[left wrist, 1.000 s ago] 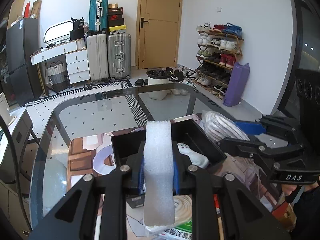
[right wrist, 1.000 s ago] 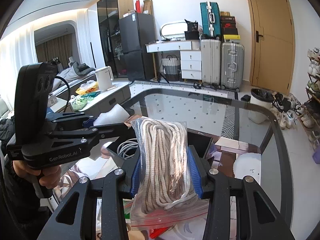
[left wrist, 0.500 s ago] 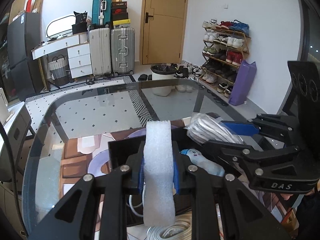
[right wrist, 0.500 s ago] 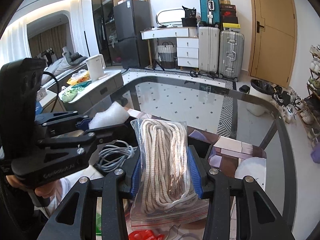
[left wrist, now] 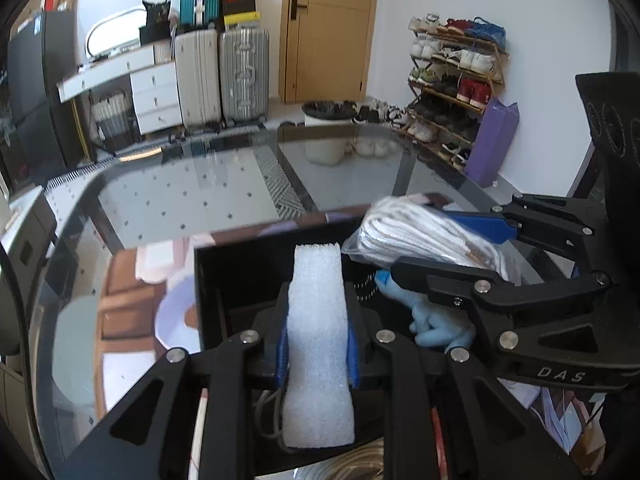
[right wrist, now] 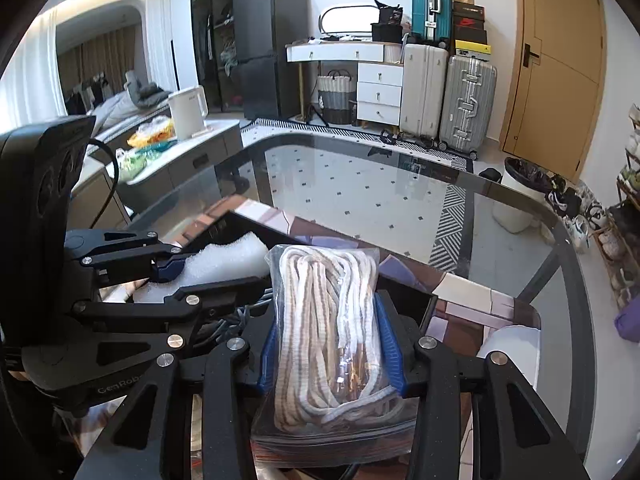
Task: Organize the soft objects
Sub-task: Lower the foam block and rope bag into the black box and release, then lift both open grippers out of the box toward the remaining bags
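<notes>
My left gripper (left wrist: 318,344) is shut on a white foam block (left wrist: 318,320) and holds it upright over the open black box (left wrist: 240,264). My right gripper (right wrist: 328,344) is shut on a clear zip bag of cream rope (right wrist: 328,320). The bag also shows in the left wrist view (left wrist: 424,236), just right of the foam, above the box. The foam also shows in the right wrist view (right wrist: 224,264), left of the bag. A light blue soft toy (left wrist: 432,320) lies inside the box under the right gripper. A grey cable (right wrist: 240,316) lies in the box too.
The box sits on a printed mat (left wrist: 132,292) on a glass table (right wrist: 360,184). A coil of pale rope (left wrist: 360,464) lies near the front edge. A white round object (right wrist: 508,340) rests on the mat at the right.
Both grippers have moved forward and down over the black box, each keeping its hold. The box and the blue toy now sit closer below them.
</notes>
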{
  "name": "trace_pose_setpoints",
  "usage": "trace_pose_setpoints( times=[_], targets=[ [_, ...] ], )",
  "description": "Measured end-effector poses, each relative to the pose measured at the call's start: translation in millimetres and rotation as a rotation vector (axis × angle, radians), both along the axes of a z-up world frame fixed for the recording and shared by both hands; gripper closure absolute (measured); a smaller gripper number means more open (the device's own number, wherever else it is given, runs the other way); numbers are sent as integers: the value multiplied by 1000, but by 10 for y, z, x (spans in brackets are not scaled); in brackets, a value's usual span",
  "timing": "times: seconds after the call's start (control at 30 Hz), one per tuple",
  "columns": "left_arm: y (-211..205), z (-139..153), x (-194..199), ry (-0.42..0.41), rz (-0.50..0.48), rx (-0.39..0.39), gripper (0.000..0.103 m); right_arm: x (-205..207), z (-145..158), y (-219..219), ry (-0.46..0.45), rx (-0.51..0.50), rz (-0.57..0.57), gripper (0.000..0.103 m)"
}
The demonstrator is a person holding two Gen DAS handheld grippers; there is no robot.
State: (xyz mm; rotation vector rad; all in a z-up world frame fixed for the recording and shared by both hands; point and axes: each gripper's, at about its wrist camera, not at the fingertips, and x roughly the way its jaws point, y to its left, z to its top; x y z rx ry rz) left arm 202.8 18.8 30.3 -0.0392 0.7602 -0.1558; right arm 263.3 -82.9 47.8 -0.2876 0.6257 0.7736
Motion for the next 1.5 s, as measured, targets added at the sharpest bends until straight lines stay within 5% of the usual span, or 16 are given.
trace_pose_setpoints(
  times=[0.3, 0.43, 0.5, 0.6, 1.0, 1.07, 1.37, 1.5],
  targets=[
    [-43, 8, -133, -13, 2, 26, 82, -6, -48, 101, -22, -47, 51, 61],
    [-57, 26, -122, -9, 3, 47, 79, -2, -29, 79, -39, -17, 57, 50],
    [-56, 49, -131, -11, 0, 51, 73, -31, -14, 51, -50, -19, 49, 46],
    [-2, 124, -192, -31, 3, 63, 51, -95, 41, -35, -64, -5, 49, 35],
    [84, 226, -350, -59, -10, 42, 33, -37, 83, -375, -71, 36, -107, 16],
    [72, 220, -378, -63, -3, 47, 18, -5, 18, -335, -51, 17, -91, 16],
    [48, 236, -455, -68, -7, 57, 15, 73, 2, -162, -37, -8, -53, 12],
    [64, 251, -535, -81, -12, 32, 3, 84, -10, -57, -54, -31, -45, 6]
  ],
)
